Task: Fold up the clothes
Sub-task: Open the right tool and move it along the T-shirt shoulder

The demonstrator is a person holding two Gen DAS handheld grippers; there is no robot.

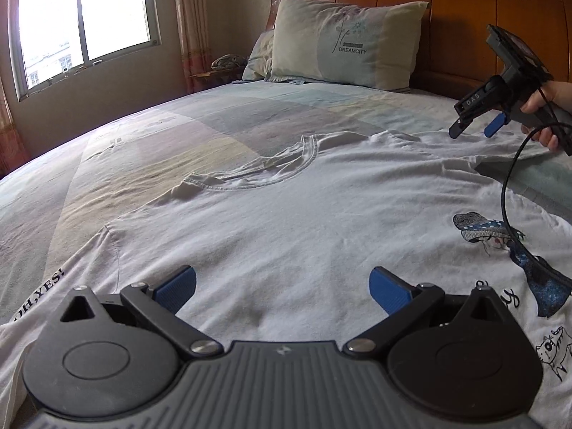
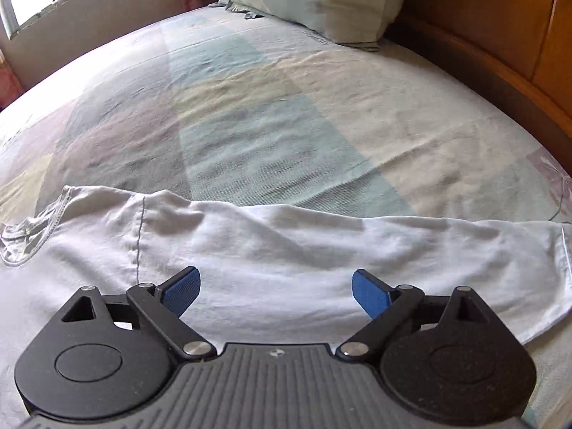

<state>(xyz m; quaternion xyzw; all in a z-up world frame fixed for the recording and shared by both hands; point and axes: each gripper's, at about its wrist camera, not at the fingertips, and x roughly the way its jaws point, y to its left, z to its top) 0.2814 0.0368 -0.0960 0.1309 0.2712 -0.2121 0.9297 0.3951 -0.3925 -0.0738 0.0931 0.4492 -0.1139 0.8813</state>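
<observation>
While a white T-shirt (image 1: 286, 214) lies spread flat across the frame's middle on the bed (image 1: 161, 143), both the left gripper (image 1: 282, 289) and right gripper (image 2: 276, 291) hover with jaws apart, empty — pinching only the top layer could drag the shirt crooked.

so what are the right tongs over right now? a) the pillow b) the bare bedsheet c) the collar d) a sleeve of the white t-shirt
d: in the right wrist view the right tongs stand open over the spread sleeve of the white t-shirt, with the collar off to the left and the pillow far up the bed.
</observation>
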